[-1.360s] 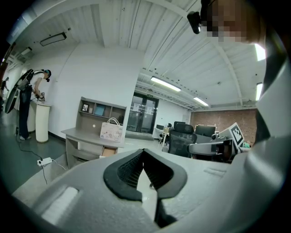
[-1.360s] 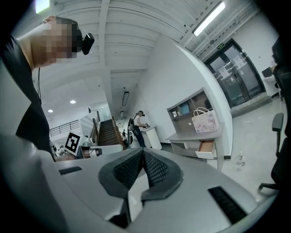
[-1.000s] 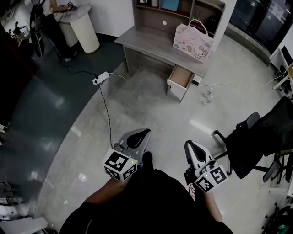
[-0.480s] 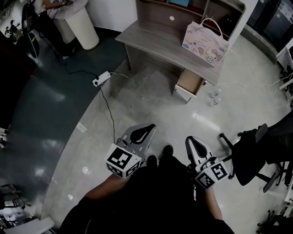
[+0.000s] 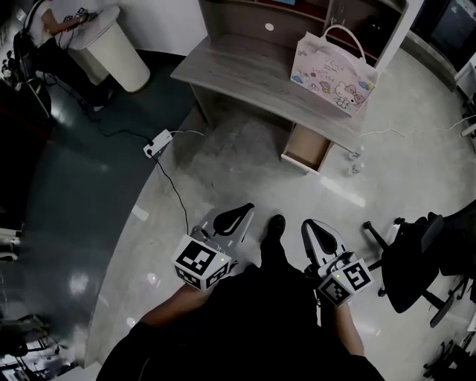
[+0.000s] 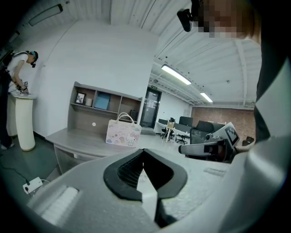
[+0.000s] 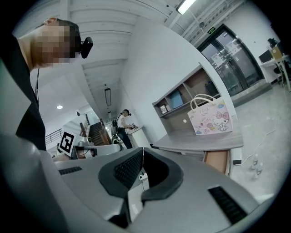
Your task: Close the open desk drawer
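Note:
A grey wooden desk (image 5: 245,78) stands ahead, with its light wood drawer (image 5: 306,147) pulled open below the right end. The right gripper view shows that drawer (image 7: 217,160) from the side, still well ahead. A pink cartoon bag (image 5: 332,61) sits on the desktop above it. My left gripper (image 5: 232,216) and right gripper (image 5: 318,234) are held low in front of the person's body, far short of the desk. Both are shut with nothing between the jaws, whose tips meet in each gripper view (image 6: 143,153) (image 7: 142,150).
A white power strip (image 5: 158,142) and its black cable (image 5: 177,193) lie on the floor at left. A black office chair (image 5: 416,253) stands at right. Small bottles (image 5: 355,165) sit by the drawer. A white round pedestal (image 5: 111,45) and a person (image 5: 56,18) are far left.
The person has walked toward the desk, so desk and drawer sit closer and lower in the head view. Both grippers stay shut and held low.

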Demonstrator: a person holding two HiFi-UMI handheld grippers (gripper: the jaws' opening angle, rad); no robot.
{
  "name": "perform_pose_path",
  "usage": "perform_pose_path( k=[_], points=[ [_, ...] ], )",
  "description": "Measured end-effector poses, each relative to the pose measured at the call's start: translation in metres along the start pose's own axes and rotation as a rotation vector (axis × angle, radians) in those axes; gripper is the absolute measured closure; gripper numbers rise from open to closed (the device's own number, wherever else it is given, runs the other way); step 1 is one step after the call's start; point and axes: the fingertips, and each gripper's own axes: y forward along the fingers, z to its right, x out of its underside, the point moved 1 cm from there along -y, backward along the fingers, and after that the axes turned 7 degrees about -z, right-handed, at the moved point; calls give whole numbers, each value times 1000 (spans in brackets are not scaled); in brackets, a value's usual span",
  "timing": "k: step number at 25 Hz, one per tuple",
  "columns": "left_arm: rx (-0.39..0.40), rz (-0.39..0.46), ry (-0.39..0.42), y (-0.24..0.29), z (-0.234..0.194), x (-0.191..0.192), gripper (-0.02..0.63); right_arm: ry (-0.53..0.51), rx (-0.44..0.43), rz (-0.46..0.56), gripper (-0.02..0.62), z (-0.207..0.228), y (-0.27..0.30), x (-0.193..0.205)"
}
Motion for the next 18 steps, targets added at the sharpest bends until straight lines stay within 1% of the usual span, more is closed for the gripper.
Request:
perform_pose_path(
  k=[3,7,12,15,18],
  points=[
    [-10,-22,-5,45,-30,-21,600,0,7,-8,581,43,27,-26],
    [14,-33,8,106,-55,-52,600,-15,5,-20,581,97,59,-59],
    [53,-59,18,151,-76,-74,600,7,32,-21,581,131,85,-82],
    [103,-80,29,174,-85,-81,600,16,62,-30,581,143,97,-86],
    [166,-103,39,194,-94,-79,600,42,117,-47,581,155,110,-80]
  ],
)
